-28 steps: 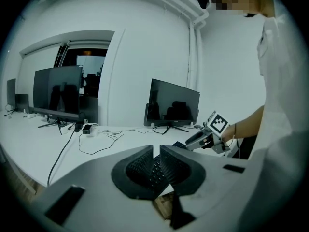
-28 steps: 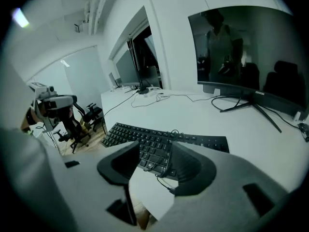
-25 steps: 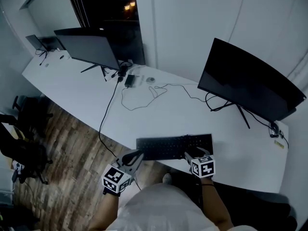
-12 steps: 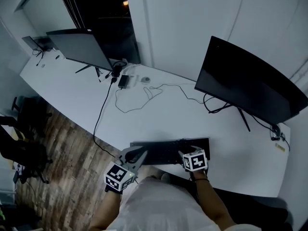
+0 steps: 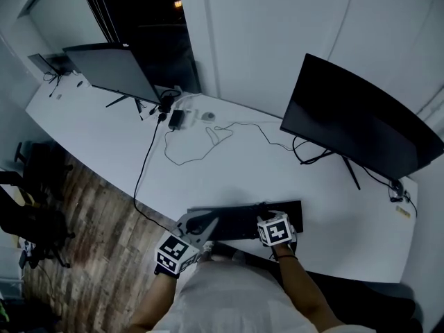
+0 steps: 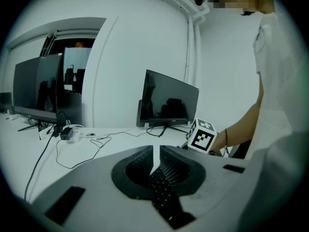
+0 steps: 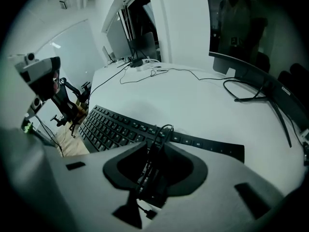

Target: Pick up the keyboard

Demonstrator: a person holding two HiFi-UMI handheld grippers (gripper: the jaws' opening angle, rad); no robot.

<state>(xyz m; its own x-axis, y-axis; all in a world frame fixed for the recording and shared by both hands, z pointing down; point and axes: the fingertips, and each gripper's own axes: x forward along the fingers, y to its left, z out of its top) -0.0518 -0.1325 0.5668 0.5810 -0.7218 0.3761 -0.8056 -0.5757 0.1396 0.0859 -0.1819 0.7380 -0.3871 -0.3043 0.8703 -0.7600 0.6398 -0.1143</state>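
A black keyboard (image 5: 239, 218) lies along the near edge of the white desk (image 5: 333, 238). My left gripper (image 5: 210, 222) is shut over the keyboard's left end. In the left gripper view its jaws (image 6: 155, 153) meet with nothing between them, and keys (image 6: 164, 195) show underneath. My right gripper (image 5: 266, 217) points steeply down onto the keyboard's right part. In the right gripper view its jaws (image 7: 157, 137) are closing, and a thin black cable (image 7: 163, 128) loops up between the pads above the top key row (image 7: 111, 127).
A large dark monitor (image 5: 361, 120) stands at the back right and a second one (image 5: 114, 68) at the back left. A loose cable (image 5: 208, 141) and a power adapter (image 5: 176, 118) lie mid-desk. Wooden floor (image 5: 90, 220) and a dark chair (image 5: 31, 224) are off the desk's left edge.
My left gripper has slid right, from beside the keyboard's left end to over it. The right gripper has sunk onto the keyboard's right part.
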